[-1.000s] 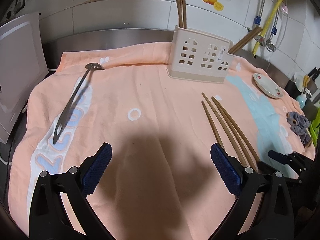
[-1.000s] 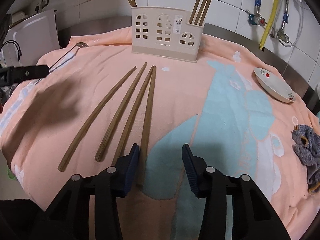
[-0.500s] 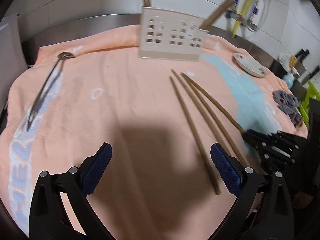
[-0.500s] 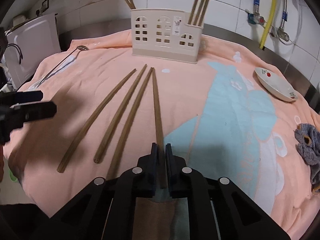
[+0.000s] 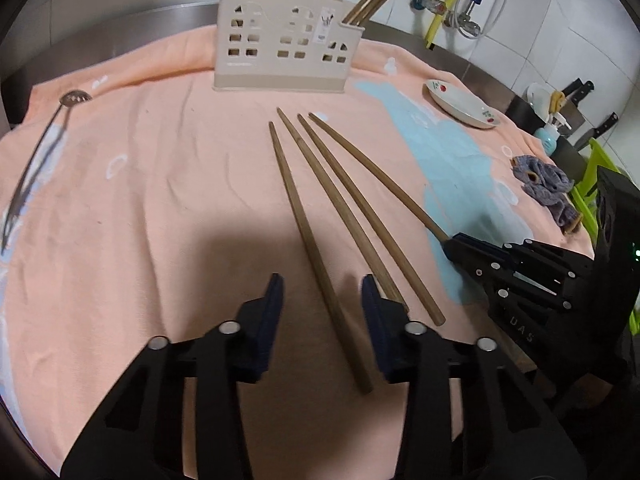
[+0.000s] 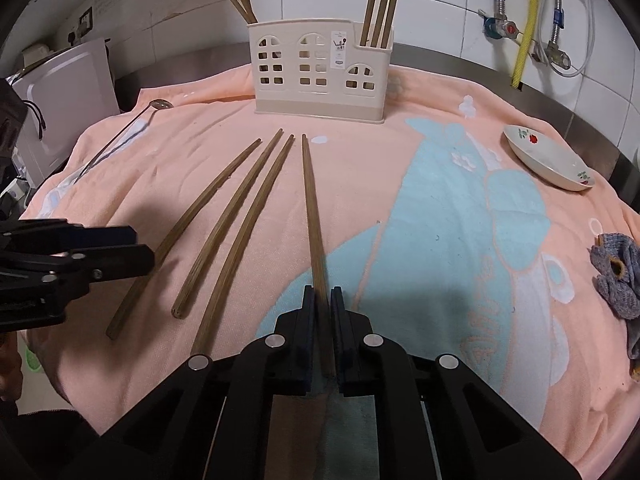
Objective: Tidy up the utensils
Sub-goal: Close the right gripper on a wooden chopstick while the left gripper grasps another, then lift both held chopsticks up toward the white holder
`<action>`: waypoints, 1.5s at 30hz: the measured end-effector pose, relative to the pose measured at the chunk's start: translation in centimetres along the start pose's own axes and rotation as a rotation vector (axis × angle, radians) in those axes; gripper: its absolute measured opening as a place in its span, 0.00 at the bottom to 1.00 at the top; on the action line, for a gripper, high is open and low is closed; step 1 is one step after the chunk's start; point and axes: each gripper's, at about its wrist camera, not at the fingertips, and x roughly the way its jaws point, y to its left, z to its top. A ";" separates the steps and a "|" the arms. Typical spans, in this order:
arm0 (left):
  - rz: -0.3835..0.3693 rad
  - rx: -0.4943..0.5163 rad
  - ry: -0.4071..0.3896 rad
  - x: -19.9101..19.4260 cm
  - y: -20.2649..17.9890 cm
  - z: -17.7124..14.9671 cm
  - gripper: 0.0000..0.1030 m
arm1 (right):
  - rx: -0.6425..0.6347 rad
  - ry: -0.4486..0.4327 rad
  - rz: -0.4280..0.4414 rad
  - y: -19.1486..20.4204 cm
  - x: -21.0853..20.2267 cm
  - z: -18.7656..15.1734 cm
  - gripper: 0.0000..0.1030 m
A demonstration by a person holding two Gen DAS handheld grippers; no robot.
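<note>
Several long wooden chopsticks lie on the peach towel point(image 5: 168, 184) in front of a cream utensil holder point(image 5: 286, 58) point(image 6: 322, 70) that has more chopsticks standing in it. My left gripper point(image 5: 322, 300) is open, its jaws straddling the thick end of the leftmost chopstick point(image 5: 308, 236). My right gripper point(image 6: 323, 304) is shut on the rightmost chopstick point(image 6: 312, 208), whose tip points at the holder; it also shows in the left wrist view point(image 5: 456, 246). A metal slotted spoon point(image 5: 36, 160) lies at the far left.
A small white dish point(image 6: 548, 158) sits at the right on the towel. A grey-blue cloth point(image 6: 618, 276) lies at the right edge. A white board point(image 6: 64, 96) leans at the left. Taps and hoses point(image 6: 528, 20) line the tiled wall.
My right gripper closed on the rightmost chopstick. My left gripper moved right and narrowed around the leftmost chopstick's end.
</note>
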 end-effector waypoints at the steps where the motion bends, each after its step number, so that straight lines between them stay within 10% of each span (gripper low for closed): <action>1: -0.001 0.001 0.004 0.2 -0.1 0.0 0.31 | 0.001 -0.001 0.003 -0.1 0.0 0.0 0.08; 32: 0.125 0.050 0.026 0.7 -0.7 0.4 0.08 | 0.001 -0.031 0.042 -0.1 -0.5 0.1 0.06; 45: 0.128 0.063 -0.127 -3.9 1.0 3.0 0.06 | 0.000 -0.180 0.075 -0.5 -5.6 5.2 0.06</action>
